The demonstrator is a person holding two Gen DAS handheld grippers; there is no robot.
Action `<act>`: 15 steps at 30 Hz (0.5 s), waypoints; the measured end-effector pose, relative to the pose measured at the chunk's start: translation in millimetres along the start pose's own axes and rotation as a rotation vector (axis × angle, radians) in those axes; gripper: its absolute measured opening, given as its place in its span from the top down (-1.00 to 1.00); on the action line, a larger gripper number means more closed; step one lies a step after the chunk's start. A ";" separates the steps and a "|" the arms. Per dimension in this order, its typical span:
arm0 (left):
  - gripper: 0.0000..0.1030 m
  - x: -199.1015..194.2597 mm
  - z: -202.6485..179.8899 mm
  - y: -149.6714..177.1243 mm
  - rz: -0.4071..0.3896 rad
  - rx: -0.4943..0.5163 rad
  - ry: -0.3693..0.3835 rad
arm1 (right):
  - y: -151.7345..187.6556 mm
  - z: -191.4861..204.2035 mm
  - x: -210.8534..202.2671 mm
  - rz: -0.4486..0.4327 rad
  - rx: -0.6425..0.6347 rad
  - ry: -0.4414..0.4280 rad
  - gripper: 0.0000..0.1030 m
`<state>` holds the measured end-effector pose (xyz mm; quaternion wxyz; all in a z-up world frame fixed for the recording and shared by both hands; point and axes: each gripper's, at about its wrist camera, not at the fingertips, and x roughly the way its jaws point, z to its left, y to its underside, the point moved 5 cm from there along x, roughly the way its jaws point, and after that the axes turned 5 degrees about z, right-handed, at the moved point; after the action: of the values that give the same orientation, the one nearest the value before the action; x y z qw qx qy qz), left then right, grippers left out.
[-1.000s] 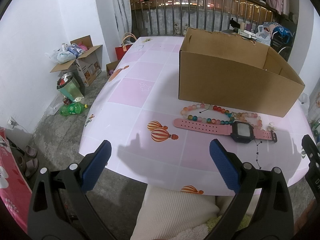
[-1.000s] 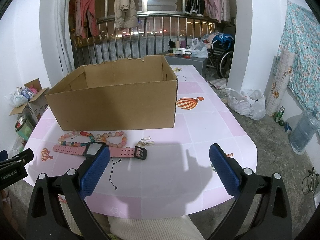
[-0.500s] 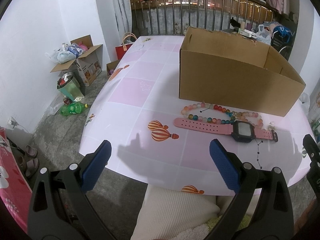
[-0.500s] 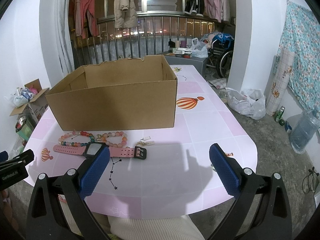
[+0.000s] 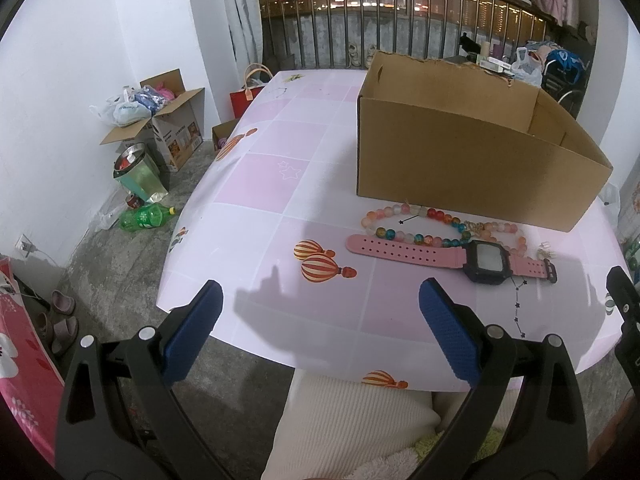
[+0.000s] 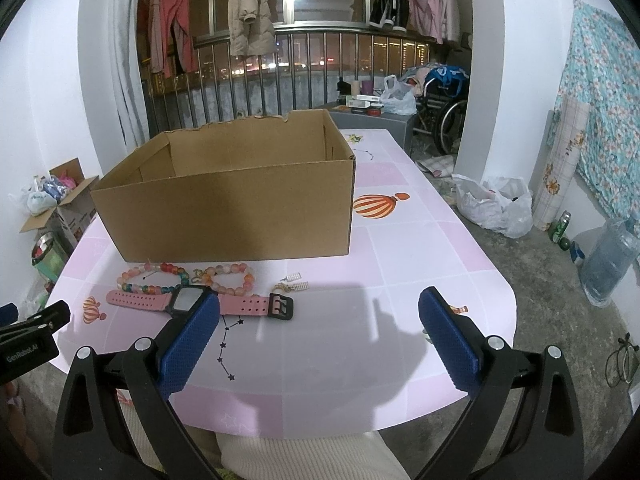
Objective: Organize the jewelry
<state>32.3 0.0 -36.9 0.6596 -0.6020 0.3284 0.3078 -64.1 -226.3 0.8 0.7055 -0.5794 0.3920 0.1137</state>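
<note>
Ideally, the right hand-held gripper (image 6: 319, 312), spread wide and empty like the left hand-held gripper (image 5: 321, 306), should descend squarely over the pink watch (image 6: 199, 301) lying on the desk (image 6: 400, 248) before the cardboard box (image 6: 236, 204).

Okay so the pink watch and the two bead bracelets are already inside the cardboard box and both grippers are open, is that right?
Not quite. The pink watch and bead bracelets lie on the table in front of the cardboard box, as the right wrist view shows. Both grippers, left and right, are open.
</note>
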 end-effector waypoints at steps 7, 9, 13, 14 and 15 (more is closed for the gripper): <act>-0.84 -2.1 8.6 1.8 0.005 0.004 0.015 | -0.3 4.1 5.5 0.010 -0.004 -0.007 -0.88; -0.84 3.7 5.7 3.4 0.006 0.010 0.019 | -0.5 2.0 5.7 0.016 -0.005 -0.011 -0.88; -0.84 10.3 1.9 -1.7 0.001 0.020 0.024 | -0.7 4.3 12.2 0.021 -0.020 -0.021 -0.88; -0.84 10.8 1.8 -2.5 -0.004 0.024 0.025 | -1.0 5.4 14.0 0.021 -0.027 -0.023 -0.88; -0.84 11.6 1.2 -3.7 -0.010 0.030 0.027 | -1.5 6.1 16.3 0.023 -0.035 -0.025 -0.88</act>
<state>42.3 1.1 -44.0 0.6657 -0.5977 0.3387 0.2913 -49.8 -226.1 -9.1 0.6987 -0.5857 0.3877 0.1357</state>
